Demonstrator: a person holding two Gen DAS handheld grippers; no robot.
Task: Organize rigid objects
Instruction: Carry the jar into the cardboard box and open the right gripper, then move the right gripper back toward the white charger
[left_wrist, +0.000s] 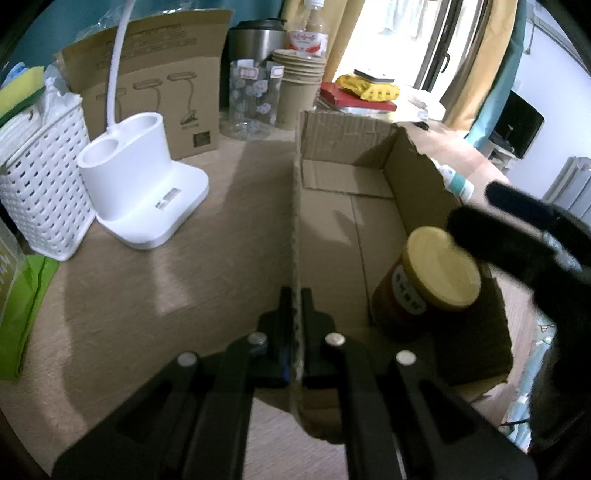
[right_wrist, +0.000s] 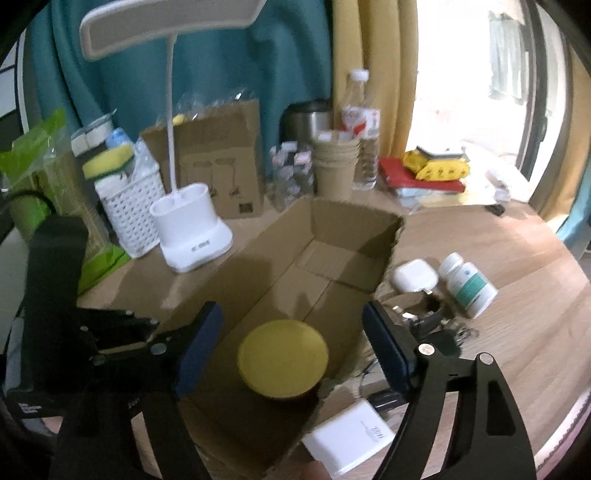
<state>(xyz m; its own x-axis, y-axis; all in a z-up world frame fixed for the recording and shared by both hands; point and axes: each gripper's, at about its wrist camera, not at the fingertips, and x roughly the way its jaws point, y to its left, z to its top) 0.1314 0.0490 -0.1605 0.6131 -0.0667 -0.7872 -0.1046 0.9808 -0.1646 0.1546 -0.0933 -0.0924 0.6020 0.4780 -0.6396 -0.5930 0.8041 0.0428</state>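
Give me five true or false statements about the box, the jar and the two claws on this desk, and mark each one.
1. The left claw is clamped on the box wall. True.
2. The right claw is squeezing the jar. False: its jaws stand wide apart, clear of the jar.
3. The jar stands upright inside the box. True.
4. The jar's lid is white. False: it is yellow.
5. The pill bottle lies inside the box. False: it lies on the table beside the box.
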